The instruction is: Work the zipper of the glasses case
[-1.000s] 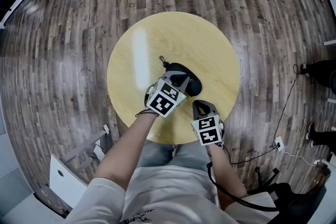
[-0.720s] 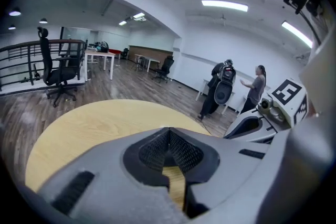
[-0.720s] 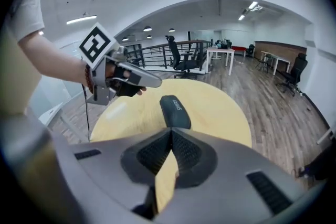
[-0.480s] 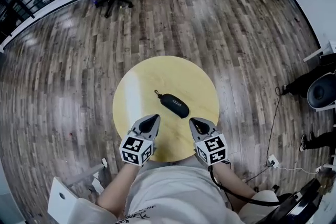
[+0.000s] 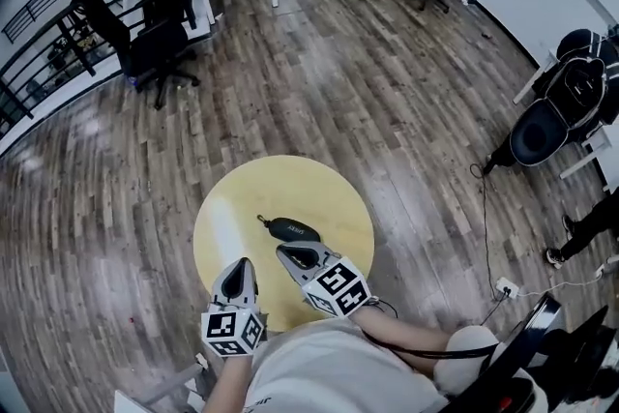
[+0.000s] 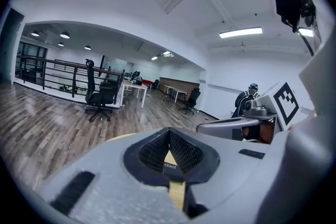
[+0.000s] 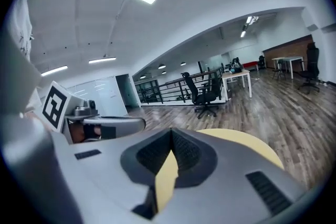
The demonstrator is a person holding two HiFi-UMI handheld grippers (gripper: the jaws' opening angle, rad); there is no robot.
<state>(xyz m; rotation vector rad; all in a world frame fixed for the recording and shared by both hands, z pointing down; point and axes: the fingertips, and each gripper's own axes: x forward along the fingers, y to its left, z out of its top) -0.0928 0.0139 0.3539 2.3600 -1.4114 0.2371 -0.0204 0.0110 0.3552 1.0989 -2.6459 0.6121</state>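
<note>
Left jaws: the left gripper (image 6: 169,135) has them closed tip to tip with nothing held. The slit below them shows the glasses case (image 6: 171,166).
Right jaws: the right gripper (image 7: 171,135) has them pressed together and empty. The yellow desk (image 7: 247,141) shows through their slit.
Glasses case: black, flat near the middle of the round desk, zipper pull at its far-left end. The right jaws are just beside its near edge. The left jaws are apart from it, over the desk's near rim.
Writing: white lettering on the case, too small to read surely.
</note>
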